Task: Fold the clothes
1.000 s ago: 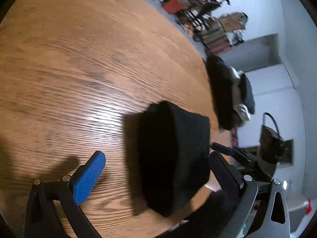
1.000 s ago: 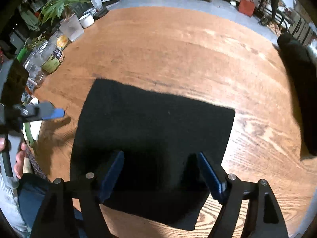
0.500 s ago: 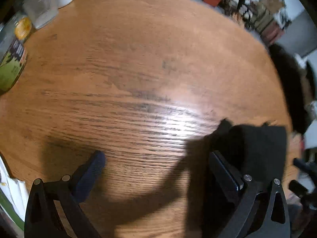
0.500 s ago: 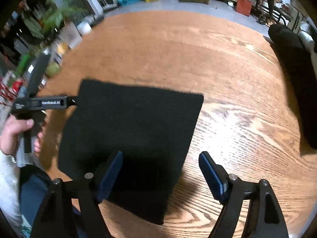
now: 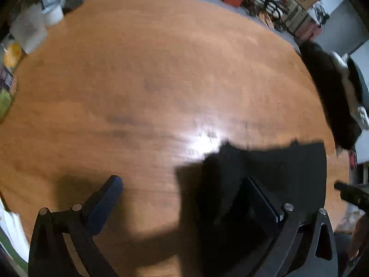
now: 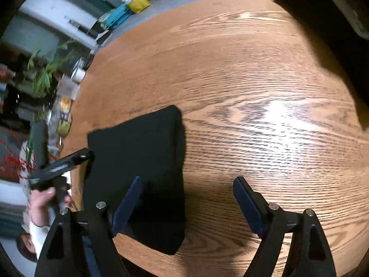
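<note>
Folded black cloth (image 6: 140, 161) under left hand-held gripper (image 5: 184, 196).

A black cloth (image 6: 138, 161) lay flat on the wooden table, folded into a compact, roughly rectangular shape with straight edges and a rounded far corner. In the right wrist view it sat at about 8 o'clock, near the table's close edge. A dark clothes pile (image 5: 332, 97) with pale patches lay at 3 o'clock in the left wrist view, well apart from the cloth.
</note>
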